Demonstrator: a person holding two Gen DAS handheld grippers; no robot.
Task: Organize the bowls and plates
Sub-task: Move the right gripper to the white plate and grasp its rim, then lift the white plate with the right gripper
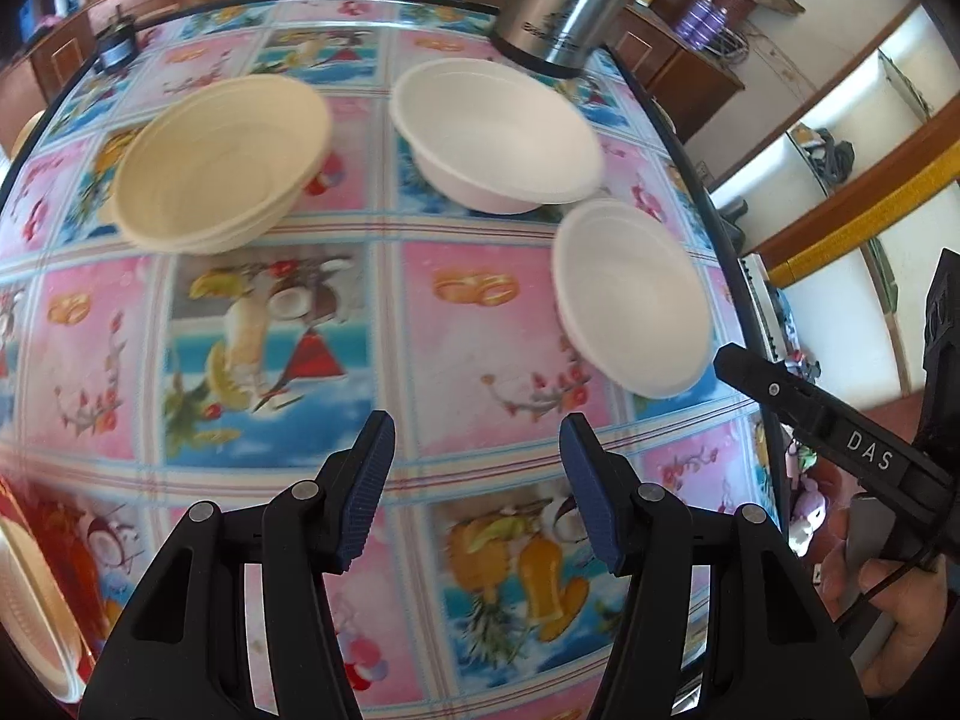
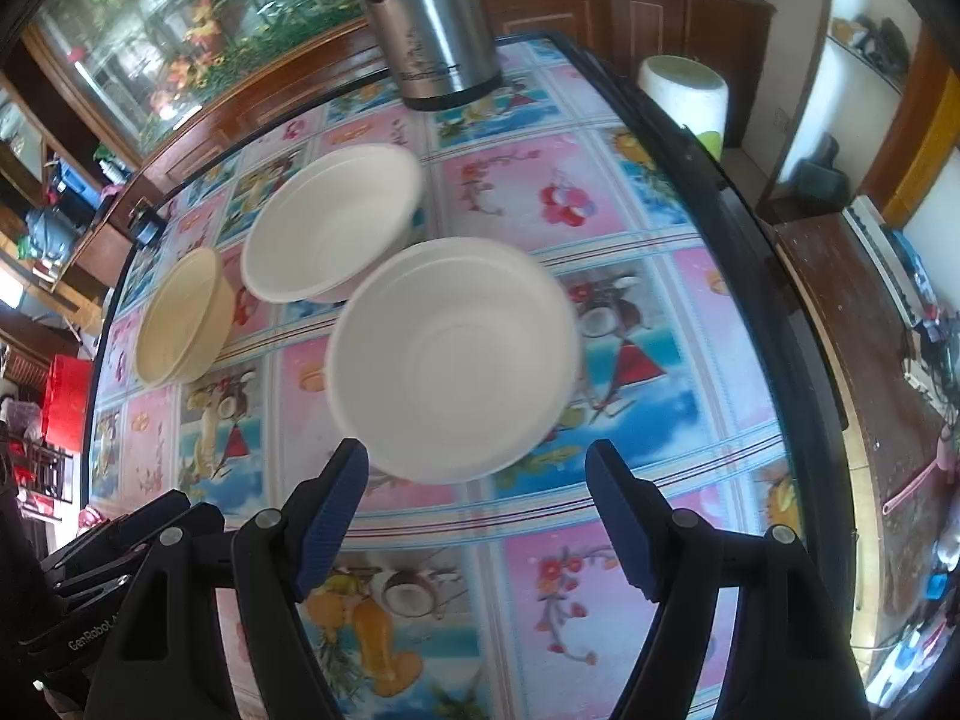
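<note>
Left gripper [image 1: 477, 492] jaws apart, empty, above tablecloth [image 1: 456, 312]. Right gripper [image 2: 477, 510] wide, empty, near white bowl [image 2: 453, 360] at 12 o'clock, likely next pick. Second white bowl [image 2: 333, 222] and cream bowls [image 2: 180, 318] at 10 o'clock; cream ones look nested. Flask [image 2: 435, 24] stands behind.

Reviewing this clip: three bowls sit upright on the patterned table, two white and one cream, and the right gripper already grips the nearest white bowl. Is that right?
Not quite. The right gripper grips nothing: the right wrist view shows its jaws open, short of the nearest white bowl. The rest holds: the other white bowl and the cream bowl also sit upright on the patterned table.
</note>
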